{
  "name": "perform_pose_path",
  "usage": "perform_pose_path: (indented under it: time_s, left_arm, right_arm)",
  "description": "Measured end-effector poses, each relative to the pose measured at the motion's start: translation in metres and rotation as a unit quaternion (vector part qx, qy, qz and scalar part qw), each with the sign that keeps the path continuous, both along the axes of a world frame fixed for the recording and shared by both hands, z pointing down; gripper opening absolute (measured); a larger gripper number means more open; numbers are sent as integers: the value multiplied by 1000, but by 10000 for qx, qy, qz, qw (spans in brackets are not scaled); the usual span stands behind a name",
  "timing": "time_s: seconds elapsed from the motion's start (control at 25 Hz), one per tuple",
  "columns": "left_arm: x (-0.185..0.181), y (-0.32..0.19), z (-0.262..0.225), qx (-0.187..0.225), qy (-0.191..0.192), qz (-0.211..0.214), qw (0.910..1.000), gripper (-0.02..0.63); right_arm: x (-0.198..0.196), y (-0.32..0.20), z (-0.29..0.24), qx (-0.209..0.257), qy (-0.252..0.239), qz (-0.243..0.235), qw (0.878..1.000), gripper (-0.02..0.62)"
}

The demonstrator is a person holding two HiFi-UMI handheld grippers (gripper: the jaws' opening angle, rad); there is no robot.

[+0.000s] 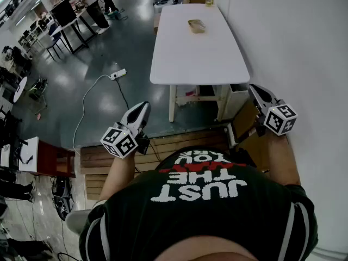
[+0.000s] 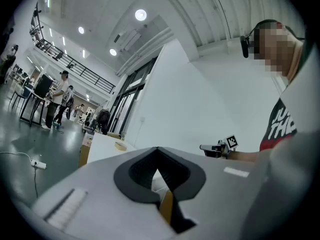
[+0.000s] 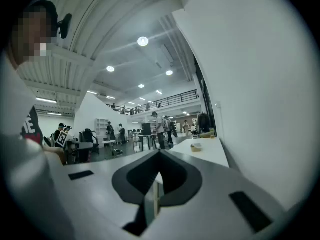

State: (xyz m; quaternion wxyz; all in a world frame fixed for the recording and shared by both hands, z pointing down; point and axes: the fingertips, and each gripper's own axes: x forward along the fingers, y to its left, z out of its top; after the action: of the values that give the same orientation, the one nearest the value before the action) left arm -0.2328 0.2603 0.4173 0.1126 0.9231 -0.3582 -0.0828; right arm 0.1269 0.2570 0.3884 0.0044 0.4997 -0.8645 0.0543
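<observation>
At near left, the left gripper [image 1: 143,106] is held above the glossy grey floor [image 1: 103,53], jaws pressed together with nothing between them. Ahead, the long white rectangular table [image 1: 201,58] stands against the plain white wall [image 1: 293,37], well apart from both grippers. A small flat tan object [image 1: 196,25] lies toward its far end. At near right, the right gripper [image 1: 254,89] is just beside the wall, jaws likewise closed and empty.
</observation>
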Motion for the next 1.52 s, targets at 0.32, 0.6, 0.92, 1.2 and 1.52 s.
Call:
perform_pose_path:
  time_s: [0.32,0.6,0.92,1.2,1.52]
  left_arm:
    - [4,-2,-1,10,19,-35,10000,-5]
    - [19,-7,0,-22,26,-72,10000,-5]
    - [61,-21,-7,59,31,-123,9999,-5]
    - [106,-26,-3,-154,62,-202,9997,-5]
    - [99,-57,3,-292,-39,-301,9991,-5]
  right_arm:
    - [5,-3,-1,-4,15,-17,10000,5]
    - [21,-11,-3,-21,-165,-49,9998,6]
    - [61,-20,-8,20,-193,-140,9997,6]
    - [99,-33,-6,-107,-239,-344,9991,6]
    - [90,-74,6,-138,-379,-516,9979,6]
